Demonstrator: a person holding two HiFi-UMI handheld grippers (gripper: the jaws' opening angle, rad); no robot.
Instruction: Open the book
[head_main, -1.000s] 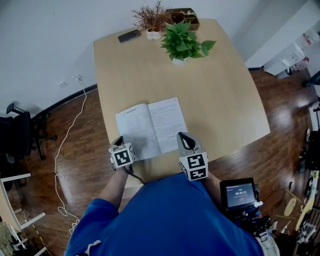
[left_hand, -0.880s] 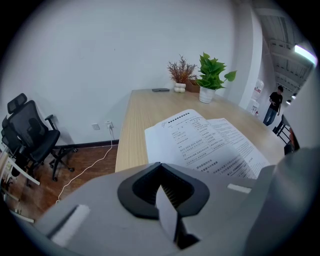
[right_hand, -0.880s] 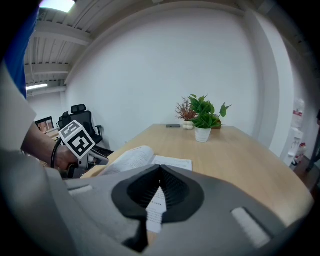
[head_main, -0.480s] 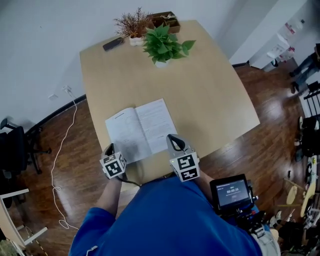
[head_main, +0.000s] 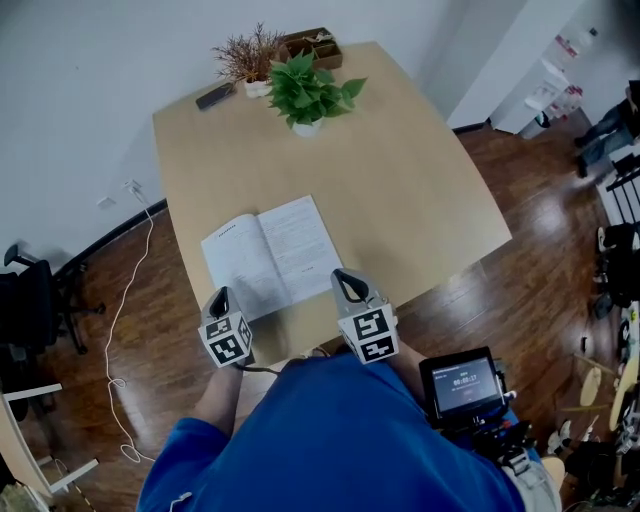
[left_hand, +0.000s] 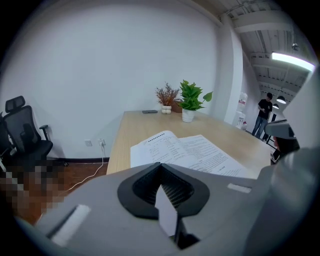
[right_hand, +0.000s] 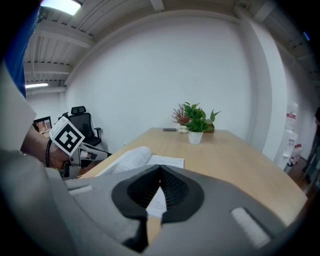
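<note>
Book (head_main: 265, 255) lies open, both pages spread face up, on the near-left part of the tabletop (head_main: 400, 180), right in front of the person. Spine runs away from the person, so it stays flat unaided; the task looks done.

Left hand-held gripper (head_main: 220, 295): just beside the book's near-left corner, over the tabletop edge. Jaws are together with nothing between them. Its own view looks over the pages from above.

Right hand-held gripper (head_main: 345, 282): just beside the near-right corner, jaws likewise closed and empty.

Both flank the book rather than sit on it, probably because it needs no holding.

The potted plant (head_main: 305, 92) is at the far edge, well clear.
</note>
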